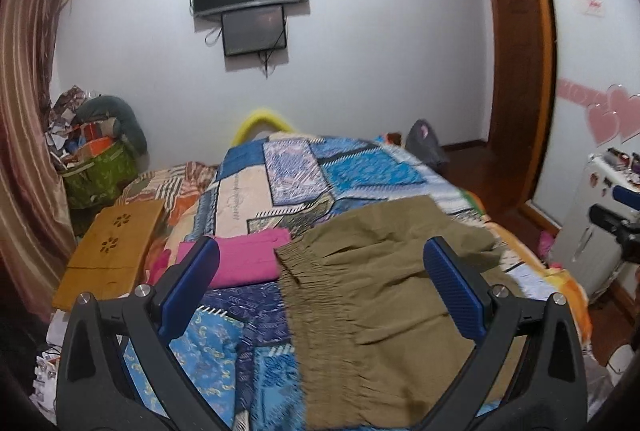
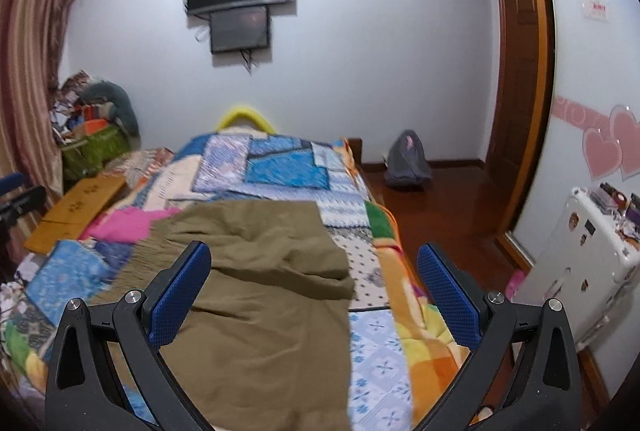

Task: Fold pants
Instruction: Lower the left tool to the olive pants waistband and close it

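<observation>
Both grippers hang above the bed with nothing between their blue pads: the left gripper (image 1: 320, 271) stands wide over the gathered waistband, and the right gripper (image 2: 314, 275) stands equally wide over the leg end. The olive-green cotton pants (image 1: 376, 271) lie spread on the patchwork bedspread (image 1: 280, 167), waistband to the left, legs running right, with a loose ridge of cloth across the middle. No fold looks made yet, so the step in hand seems to be the first grasp. Next, each gripper probably needs to come down on an edge, left on the elastic waistband, right on a hem or side seam, and pinch only the cloth, not the bedspread beneath.

A folded pink cloth (image 1: 244, 259) lies just beside the waistband's far left corner, near enough to be caught by a careless pinch. Farther left sits a light wooden lap tray (image 1: 112, 251). On the right, the pants' edge stops short of the orange border of the bed (image 2: 416, 311), beyond which the wooden floor (image 2: 440, 199) drops away. Far across the bedspread there is open room for laying a fold.
</observation>
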A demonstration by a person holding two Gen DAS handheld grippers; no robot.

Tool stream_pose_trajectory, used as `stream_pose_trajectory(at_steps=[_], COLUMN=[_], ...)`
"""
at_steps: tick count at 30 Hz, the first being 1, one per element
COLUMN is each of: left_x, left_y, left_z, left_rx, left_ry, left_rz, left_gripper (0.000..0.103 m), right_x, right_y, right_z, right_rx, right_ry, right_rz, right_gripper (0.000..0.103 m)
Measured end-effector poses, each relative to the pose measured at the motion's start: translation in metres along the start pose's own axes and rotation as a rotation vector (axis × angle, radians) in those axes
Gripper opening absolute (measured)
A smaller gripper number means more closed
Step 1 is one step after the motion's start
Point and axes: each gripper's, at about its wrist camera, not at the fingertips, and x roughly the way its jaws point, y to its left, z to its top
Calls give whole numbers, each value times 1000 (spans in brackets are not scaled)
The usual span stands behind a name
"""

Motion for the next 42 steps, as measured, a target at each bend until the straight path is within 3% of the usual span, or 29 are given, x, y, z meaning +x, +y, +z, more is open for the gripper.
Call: stream_pose_trajectory(at_steps=[3, 7, 12, 15, 18, 20, 21, 23, 30, 34, 38, 40, 42], left_x=[28, 70, 130, 166, 203, 229, 236, 256, 304, 332, 347, 352, 354], left_y=[15, 33, 48, 54, 60, 66, 68, 70, 65, 69, 72, 71, 71], left_z=[4, 13, 15, 11, 1, -6, -10, -18, -43, -56, -64, -64, -64], left_rx=[-13, -24, -5, -12, -18, -41, -56, -78, -25, -35, -61, -54, -51], left_ry=[38, 98, 156, 219, 282, 340, 364, 403, 480, 535, 565, 566, 567], left_rz=[12, 12, 79, 65, 66, 52, 33, -5, -5, -8, -38, -51, -62], left_gripper=[103, 92, 91, 83, 72, 51, 49, 49, 49, 60, 61, 61, 61], right_x=[23, 50, 87, 113, 146, 166, 179, 199, 268, 304, 332, 348, 365], right_y=[-11, -18, -20, -24, -28, -29, -28, -26, -17, -12, -7, -5, -2], right_z=[4, 15, 32, 43, 51, 55, 55, 54, 52, 52, 48, 43, 37], right_rx=[-11, -45, -86, -80, -88, -103, -115, -144, -206, -220, -217, -213, -211], right_ry=[29, 60, 58, 70, 95, 121, 137, 157, 234, 284, 333, 381, 449], right_rz=[-15, -41, -24, -5, -37, -21, -12, -2, 55, 113, 148, 173, 196], right_gripper=[103, 103, 103, 103, 100, 100, 100, 100, 84, 80, 80, 72, 52])
